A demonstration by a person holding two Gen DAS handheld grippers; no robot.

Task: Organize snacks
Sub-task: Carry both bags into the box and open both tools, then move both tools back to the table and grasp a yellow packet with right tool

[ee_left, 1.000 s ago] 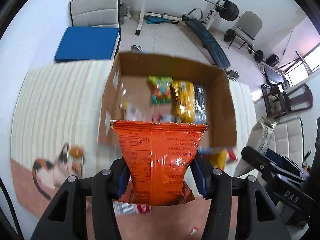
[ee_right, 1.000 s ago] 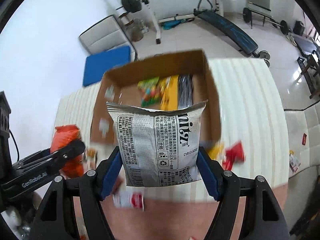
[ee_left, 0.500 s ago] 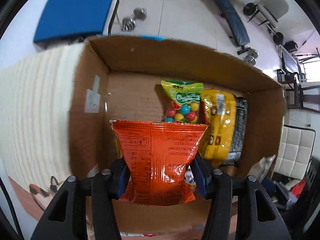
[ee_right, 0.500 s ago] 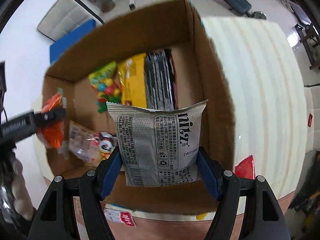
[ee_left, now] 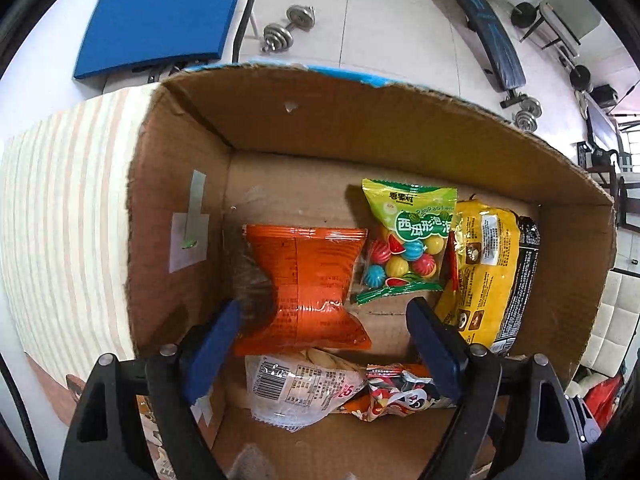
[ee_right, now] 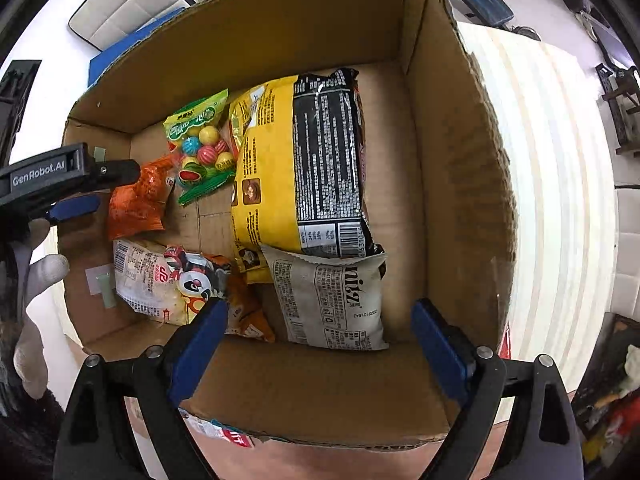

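Observation:
An open cardboard box (ee_left: 360, 120) (ee_right: 452, 168) holds several snack packs. My left gripper (ee_left: 324, 332) is open over the box's left side, and the orange pack (ee_left: 308, 284) (ee_right: 136, 204) lies free on the box floor between its fingers. My right gripper (ee_right: 316, 328) is open above the near wall, and the grey pack (ee_right: 332, 304) lies in the box's near right part. A green candy bag (ee_left: 404, 240) (ee_right: 198, 144), a yellow pack (ee_left: 480, 272) (ee_right: 264, 160) and a black pack (ee_right: 326, 160) lie at the back.
A clear wafer pack with a panda bag (ee_left: 320, 384) (ee_right: 168, 280) lies at the box's near left. The box stands on a striped tablecloth (ee_left: 68, 216) (ee_right: 560, 200). A blue-cushioned chair (ee_left: 160, 20) and dumbbells (ee_left: 288, 28) are on the floor beyond. A small pack (ee_right: 224, 432) lies in front of the box.
Both grippers moved down into the box and opened. The orange pack dropped from the left gripper and the grey pack from the right; both now lie on the box floor.

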